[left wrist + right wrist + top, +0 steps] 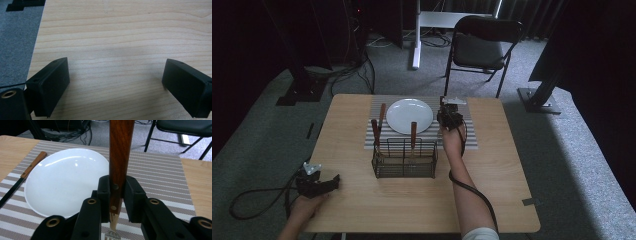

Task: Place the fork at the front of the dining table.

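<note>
while my right gripper (117, 192) had its 2 black jaws clamped on the fork with the reddish-brown wooden handle (119, 155), i judged the thing as light and stiff, an easy piece to carry but not one to trust blindly. the jaws pressed on the lower end of the handle, at the 2 brass rivets, just above where the pale metal neck ran down to the tines near the bottom edge of the right gripper view. that looked a sound place to hold: the wood is flat-sided and gives the pads more bite than the smooth metal neck would, which i would expect to slip. the long handle stood up above the grip, so i reckoned it could swing if the pinch slackened.

the fork hung tines-down over the grey-and-white striped place mat (160, 170), just beside the right rim of the round white plate (62, 180). the plate is probably hard and brittle, so i thought the metal end should stay off its edge. on the far side of the plate lay a knife with a wooden handle and dark blade (23, 176).

in the high view the black wire cutlery basket (404, 160) stood near the mat's front edge with 1 wooden handle (413, 131) upright in it. my left gripper (115, 85) rested at the table's near left corner, jaws wide apart over the pale wooden table (125, 37), holding nothing.
</note>
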Demonstrator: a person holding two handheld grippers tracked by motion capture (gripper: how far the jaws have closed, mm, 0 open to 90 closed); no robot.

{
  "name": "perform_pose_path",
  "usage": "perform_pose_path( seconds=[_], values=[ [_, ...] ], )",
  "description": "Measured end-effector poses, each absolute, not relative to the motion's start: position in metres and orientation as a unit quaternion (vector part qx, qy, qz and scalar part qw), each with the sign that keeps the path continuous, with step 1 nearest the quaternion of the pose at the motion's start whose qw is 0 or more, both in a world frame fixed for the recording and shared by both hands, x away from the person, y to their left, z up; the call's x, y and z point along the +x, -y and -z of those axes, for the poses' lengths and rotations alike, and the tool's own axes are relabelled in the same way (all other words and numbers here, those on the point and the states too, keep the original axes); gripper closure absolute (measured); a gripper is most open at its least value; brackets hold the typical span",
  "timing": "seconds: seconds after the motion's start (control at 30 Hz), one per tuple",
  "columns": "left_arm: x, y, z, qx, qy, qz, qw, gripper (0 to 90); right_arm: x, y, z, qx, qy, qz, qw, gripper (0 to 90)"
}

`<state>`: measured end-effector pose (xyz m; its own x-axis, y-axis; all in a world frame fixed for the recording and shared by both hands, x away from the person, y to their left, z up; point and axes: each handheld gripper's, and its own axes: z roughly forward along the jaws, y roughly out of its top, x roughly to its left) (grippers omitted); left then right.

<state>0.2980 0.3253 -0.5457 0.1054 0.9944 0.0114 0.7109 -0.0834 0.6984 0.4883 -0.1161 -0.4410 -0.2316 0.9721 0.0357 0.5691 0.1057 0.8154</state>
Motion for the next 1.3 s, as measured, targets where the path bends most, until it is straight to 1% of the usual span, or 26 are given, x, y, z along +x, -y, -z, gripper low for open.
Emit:
perform_pose_path(
  seconds=[0.23,0.67,0.93,0.97,1.1,1.13,1.3],
  values=[
    [0.298,-0.325,0.546,0.690,-0.618,-0.256,0.277,7.4,0.502,0.117,0.446,0.570,-0.690,-0.361,0.264,76.1],
    [0.298,-0.326,0.546,0.690,-0.617,-0.256,0.277,7.4,0.535,0.118,0.461,0.601,-0.680,-0.349,0.235,76.1],
    [0.298,-0.326,0.546,0.690,-0.617,-0.256,0.277,7.4,0.552,0.114,0.478,0.615,-0.679,-0.331,0.228,76.1],
    [0.298,-0.326,0.546,0.690,-0.617,-0.256,0.277,7.4,0.556,0.116,0.484,0.624,-0.674,-0.329,0.217,76.1],
    [0.298,-0.326,0.546,0.690,-0.618,-0.256,0.277,7.4,0.562,0.119,0.493,0.636,-0.668,-0.330,0.201,76.1],
    [0.298,-0.326,0.546,0.690,-0.617,-0.256,0.277,7.4,0.566,0.119,0.499,0.642,-0.665,-0.332,0.189,76.1],
    [0.298,-0.326,0.546,0.691,-0.617,-0.256,0.277,7.4,0.575,0.123,0.507,0.657,-0.652,-0.336,0.172,76.1]
  ],
)
